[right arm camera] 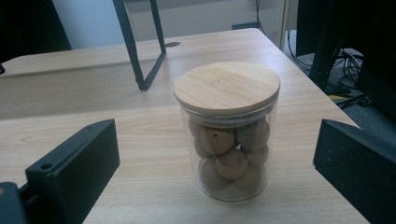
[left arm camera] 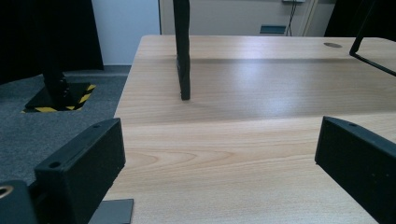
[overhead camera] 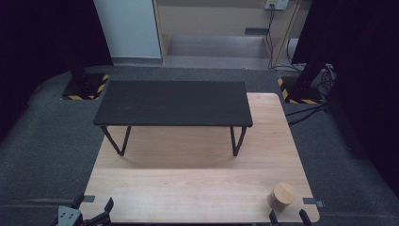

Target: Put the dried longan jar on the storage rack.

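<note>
A clear glass jar [overhead camera: 281, 195] with a round wooden lid stands upright near the front right corner of the wooden table [overhead camera: 188, 183]. In the right gripper view the jar [right arm camera: 227, 135] holds several brown wooden balls. My right gripper [overhead camera: 288, 216] is open just in front of it; the jaws of the right gripper [right arm camera: 215, 140] stand wide to either side, not touching the glass. At the table's front left corner my left gripper [overhead camera: 93, 203] is open with nothing between the jaws of the left gripper [left arm camera: 219, 140].
A low black shelf [overhead camera: 171, 101] on thin legs stands across the back half of the table; one leg [left arm camera: 183, 56] rises ahead of the left gripper. Striped-base posts [overhead camera: 84, 87] stand on the carpet behind. Cables [overhead camera: 310, 110] lie at the right.
</note>
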Demonstrator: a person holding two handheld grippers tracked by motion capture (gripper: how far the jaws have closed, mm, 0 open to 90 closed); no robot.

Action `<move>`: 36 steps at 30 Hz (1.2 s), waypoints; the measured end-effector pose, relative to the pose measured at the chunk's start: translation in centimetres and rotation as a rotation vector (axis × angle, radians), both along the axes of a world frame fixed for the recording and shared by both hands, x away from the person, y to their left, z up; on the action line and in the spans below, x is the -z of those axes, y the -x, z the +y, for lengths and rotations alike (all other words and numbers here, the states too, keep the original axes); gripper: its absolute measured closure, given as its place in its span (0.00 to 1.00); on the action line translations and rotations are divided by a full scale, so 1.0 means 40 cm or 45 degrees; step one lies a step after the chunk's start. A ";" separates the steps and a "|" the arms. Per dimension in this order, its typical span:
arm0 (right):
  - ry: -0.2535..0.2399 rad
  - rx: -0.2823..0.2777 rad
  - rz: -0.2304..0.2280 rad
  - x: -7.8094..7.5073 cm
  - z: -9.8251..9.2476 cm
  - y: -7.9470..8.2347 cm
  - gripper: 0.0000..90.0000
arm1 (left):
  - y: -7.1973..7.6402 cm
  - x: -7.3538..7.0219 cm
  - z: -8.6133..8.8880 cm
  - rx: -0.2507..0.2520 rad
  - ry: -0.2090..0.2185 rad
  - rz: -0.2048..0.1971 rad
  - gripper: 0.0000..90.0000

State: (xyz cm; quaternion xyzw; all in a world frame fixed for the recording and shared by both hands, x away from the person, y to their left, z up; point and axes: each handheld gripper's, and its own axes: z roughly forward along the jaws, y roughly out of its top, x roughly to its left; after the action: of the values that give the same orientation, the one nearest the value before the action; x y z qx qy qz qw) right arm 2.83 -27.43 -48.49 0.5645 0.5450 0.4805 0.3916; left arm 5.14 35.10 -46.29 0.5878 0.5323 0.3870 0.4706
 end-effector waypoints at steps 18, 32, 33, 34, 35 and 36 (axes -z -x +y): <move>0.001 0.033 0.000 0.006 0.000 0.025 0.01 | -0.002 -0.002 -0.004 0.025 0.004 -0.001 0.00; 0.009 0.059 0.017 0.015 0.011 -0.006 0.01 | -0.005 0.000 -0.006 0.042 0.012 -0.001 0.00; 0.006 0.060 0.020 0.016 0.013 -0.009 0.01 | -0.005 0.000 -0.007 0.043 0.014 -0.001 0.00; 0.010 0.058 0.021 0.017 0.013 -0.013 0.01 | -0.005 -0.001 -0.007 0.044 0.014 -0.002 0.00; 0.012 0.058 0.023 0.018 0.015 -0.017 0.01 | -0.006 -0.001 -0.008 0.046 0.012 -0.002 0.00; 0.013 0.058 0.024 0.018 0.016 -0.022 0.01 | -0.007 -0.001 -0.009 0.047 0.013 -0.002 0.00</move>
State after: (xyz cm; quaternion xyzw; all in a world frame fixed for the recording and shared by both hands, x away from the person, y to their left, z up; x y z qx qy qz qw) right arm 3.70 -26.79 -49.22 0.5792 0.5382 0.4633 0.4001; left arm 5.41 34.75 -46.24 0.5947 0.5229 0.3761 0.4811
